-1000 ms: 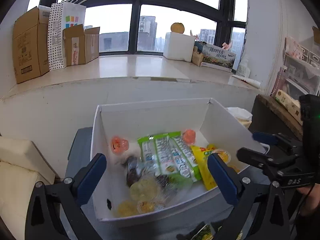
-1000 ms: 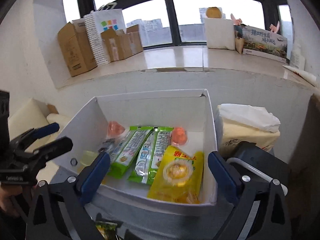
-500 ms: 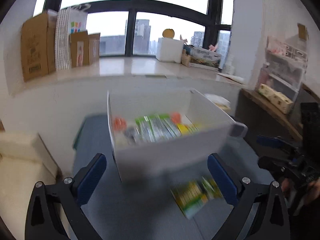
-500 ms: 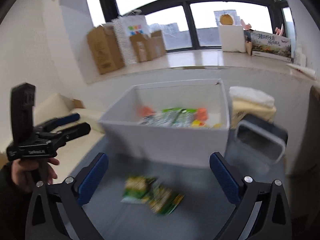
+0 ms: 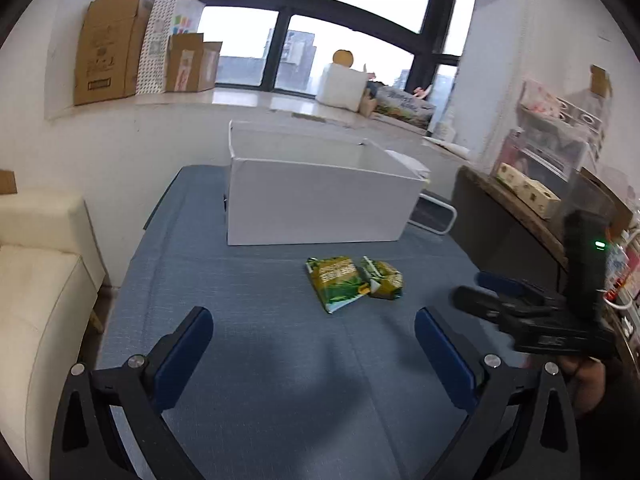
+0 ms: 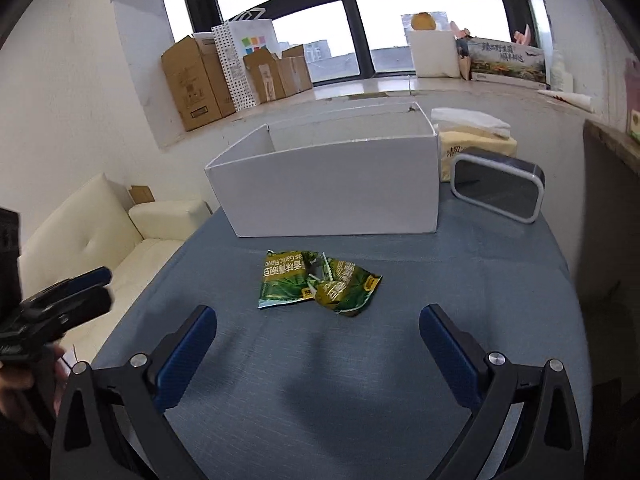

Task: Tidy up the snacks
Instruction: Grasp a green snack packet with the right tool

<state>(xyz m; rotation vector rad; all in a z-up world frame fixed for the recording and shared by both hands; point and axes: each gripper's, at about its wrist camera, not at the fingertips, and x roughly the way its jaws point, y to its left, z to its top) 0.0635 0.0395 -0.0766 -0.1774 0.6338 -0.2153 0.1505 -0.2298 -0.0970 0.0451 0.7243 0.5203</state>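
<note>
Two green snack packets (image 5: pixel 354 282) (image 6: pixel 318 282) lying touching on the blue desk (image 5: pixel 260 360), just in front of the white box (image 5: pixel 316 196) (image 6: pixel 332 184). Left gripper (image 5: pixel 312 344) spread wide, holding nothing, hovering above the desk. Right gripper (image 6: pixel 318 344) likewise spread and empty, near the packets. Tissue pack (image 6: pixel 472 140) and grey container (image 6: pixel 496 184) beside the box.

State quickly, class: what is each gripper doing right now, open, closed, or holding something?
Left gripper: open, holding nothing, above the blue tablecloth.
Right gripper: open, holding nothing; the green snack packets lie ahead of it.
</note>
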